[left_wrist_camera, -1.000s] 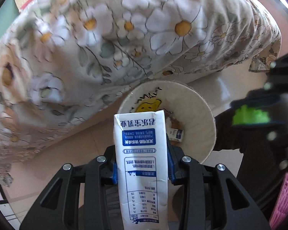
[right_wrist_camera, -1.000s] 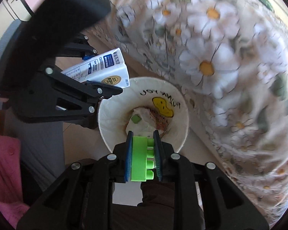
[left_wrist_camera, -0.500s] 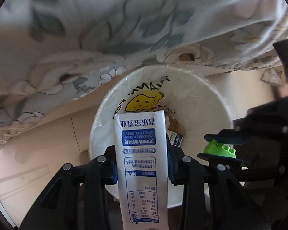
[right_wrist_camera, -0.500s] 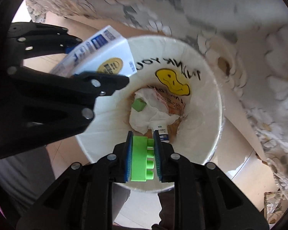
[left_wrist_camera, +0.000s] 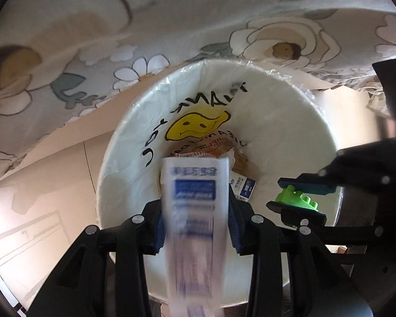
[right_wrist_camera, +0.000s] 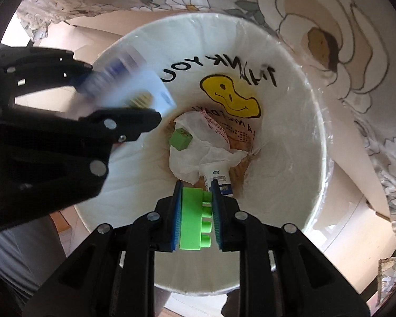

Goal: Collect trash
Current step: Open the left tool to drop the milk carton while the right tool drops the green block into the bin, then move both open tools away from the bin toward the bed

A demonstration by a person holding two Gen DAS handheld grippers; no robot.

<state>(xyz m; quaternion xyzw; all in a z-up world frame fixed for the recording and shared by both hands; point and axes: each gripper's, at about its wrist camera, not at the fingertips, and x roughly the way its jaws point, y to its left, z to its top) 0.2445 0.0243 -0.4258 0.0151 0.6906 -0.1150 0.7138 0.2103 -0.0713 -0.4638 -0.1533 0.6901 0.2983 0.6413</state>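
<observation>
Holding both tongs over the bin, I see my left gripper opening around a blurred carton; only the right view shows my right gripper clamping the green brick.

wrist views, close above bin (shared)

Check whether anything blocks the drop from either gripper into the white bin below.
Nothing visible does. The left gripper, its jaws just opening, has the blurred white-and-blue milk carton between them; the right gripper clamps the green toy brick. Both hang over the bag-lined white bin's open mouth.
</observation>
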